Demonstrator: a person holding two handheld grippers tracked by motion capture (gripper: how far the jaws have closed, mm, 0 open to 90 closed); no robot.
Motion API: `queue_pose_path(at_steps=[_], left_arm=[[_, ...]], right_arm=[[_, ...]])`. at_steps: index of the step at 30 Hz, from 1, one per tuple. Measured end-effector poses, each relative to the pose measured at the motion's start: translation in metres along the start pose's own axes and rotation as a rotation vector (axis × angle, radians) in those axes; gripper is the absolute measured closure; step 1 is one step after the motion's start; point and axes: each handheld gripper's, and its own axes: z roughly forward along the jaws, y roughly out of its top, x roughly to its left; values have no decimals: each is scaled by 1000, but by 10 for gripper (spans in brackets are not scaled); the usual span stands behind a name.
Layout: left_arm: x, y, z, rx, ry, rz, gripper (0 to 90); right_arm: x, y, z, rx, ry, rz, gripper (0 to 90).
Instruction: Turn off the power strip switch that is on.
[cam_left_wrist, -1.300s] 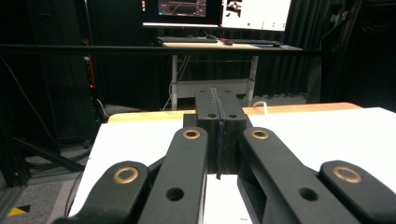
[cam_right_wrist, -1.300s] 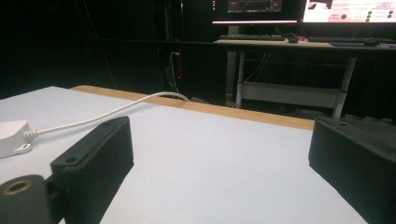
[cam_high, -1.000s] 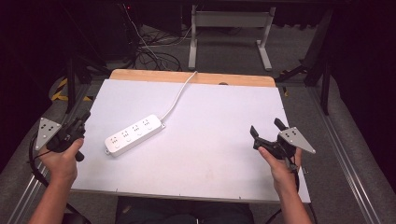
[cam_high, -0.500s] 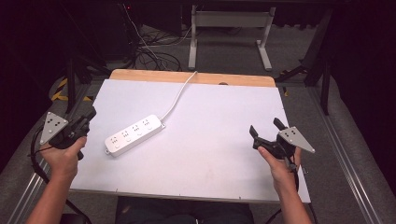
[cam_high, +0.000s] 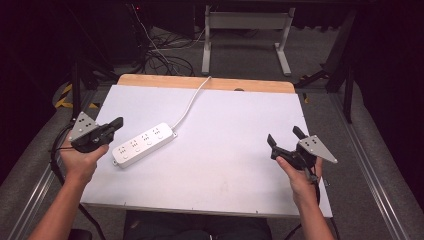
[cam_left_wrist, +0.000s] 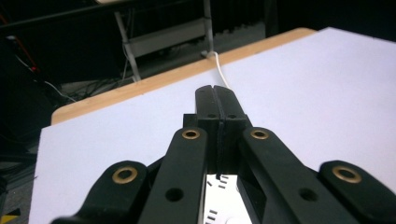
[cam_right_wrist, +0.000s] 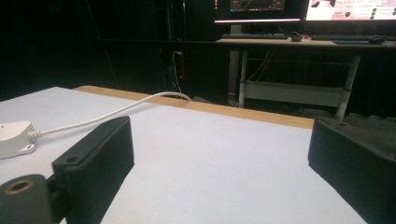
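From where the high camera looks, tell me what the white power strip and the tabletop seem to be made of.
White power strip: likely moulded plastic, smooth with a slight sheen, rounded corners, and a white rubbery-looking cord.
Tabletop: a matt pale sheet, possibly laminate or paper, over a light wooden board whose bare far edge shows.

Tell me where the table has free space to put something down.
The white table is bare between the power strip and the right gripper, and along the near edge. It is crowded only at the left, where the left gripper nears the strip.
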Motion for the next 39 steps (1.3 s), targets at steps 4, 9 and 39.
queue_pose_path(at_steps=[4,9,39], left_arm=[[-3,4,8,28,-21,21,900],[-9,8,22,72,-46,45,900],[-37,5,116,445,-140,86,900]], right_arm=[[0,0,0,-1,0,1,76],[0,0,0,2,2,4,76],[1,-1,3,16,17,0,76]])
